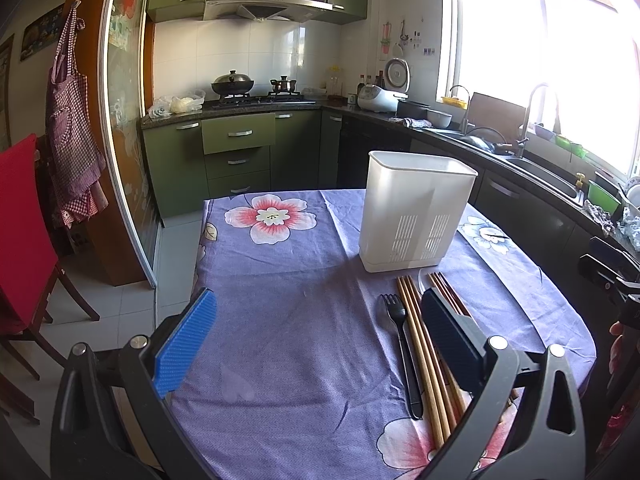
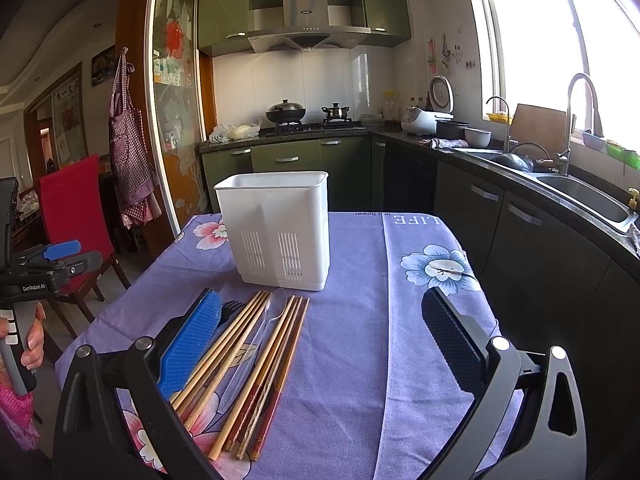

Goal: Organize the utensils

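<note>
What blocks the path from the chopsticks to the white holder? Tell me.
Nothing visible does. The chopsticks lie on the cloth just in front of the white holder, whose top is open. Both tools, left tool and right tool, are open and empty.

- Left gripper [image 1: 316, 344] fingers [image 1: 186, 344] spread wide above the floral tabletop [image 1: 288, 280].
- White utensil holder [image 1: 416, 216] stands upright.
- Black fork [image 1: 402, 354] lies beside wooden chopsticks [image 1: 420, 360].
</note>
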`<state>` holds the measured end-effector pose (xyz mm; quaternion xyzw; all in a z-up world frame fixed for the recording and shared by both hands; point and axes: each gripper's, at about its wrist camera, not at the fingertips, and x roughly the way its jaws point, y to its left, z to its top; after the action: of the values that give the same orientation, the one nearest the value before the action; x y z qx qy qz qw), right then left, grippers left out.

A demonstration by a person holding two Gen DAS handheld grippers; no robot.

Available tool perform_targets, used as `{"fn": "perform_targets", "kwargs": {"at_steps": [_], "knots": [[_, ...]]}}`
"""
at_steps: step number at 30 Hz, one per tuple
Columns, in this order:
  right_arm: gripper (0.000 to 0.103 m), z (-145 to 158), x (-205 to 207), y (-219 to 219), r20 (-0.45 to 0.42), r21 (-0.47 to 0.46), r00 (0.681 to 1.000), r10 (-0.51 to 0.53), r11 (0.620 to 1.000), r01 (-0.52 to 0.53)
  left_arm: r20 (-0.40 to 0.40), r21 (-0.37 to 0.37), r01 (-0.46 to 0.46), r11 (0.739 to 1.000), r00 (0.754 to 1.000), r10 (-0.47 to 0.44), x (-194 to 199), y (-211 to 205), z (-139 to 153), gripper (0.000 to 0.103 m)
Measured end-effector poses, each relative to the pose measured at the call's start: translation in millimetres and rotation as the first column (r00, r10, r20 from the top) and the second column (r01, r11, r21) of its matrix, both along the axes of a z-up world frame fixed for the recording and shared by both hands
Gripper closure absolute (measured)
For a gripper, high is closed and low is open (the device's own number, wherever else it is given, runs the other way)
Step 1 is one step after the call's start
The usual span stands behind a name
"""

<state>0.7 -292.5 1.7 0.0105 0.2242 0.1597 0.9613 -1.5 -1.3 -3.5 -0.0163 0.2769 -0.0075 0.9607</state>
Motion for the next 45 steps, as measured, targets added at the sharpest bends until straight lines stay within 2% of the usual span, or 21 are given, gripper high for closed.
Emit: {"fn": "perform_targets", "kwargs": {"at_steps": [21, 45], "knots": [[0.004, 3, -1, -1, 0.003, 0.002, 1.0, 0.0, 1.0, 0.0, 0.007, 0.0, -0.001, 1.0, 1.0, 0.001, -5, -1, 8, 0.006], [0.004, 3, -3, 2, -0.002, -0.001, 1.0, 0.003, 1.0, -0.003, -0.001, -0.005, -0.001, 1.0, 1.0, 0.001, -4, 8, 3, 0.006]]}}
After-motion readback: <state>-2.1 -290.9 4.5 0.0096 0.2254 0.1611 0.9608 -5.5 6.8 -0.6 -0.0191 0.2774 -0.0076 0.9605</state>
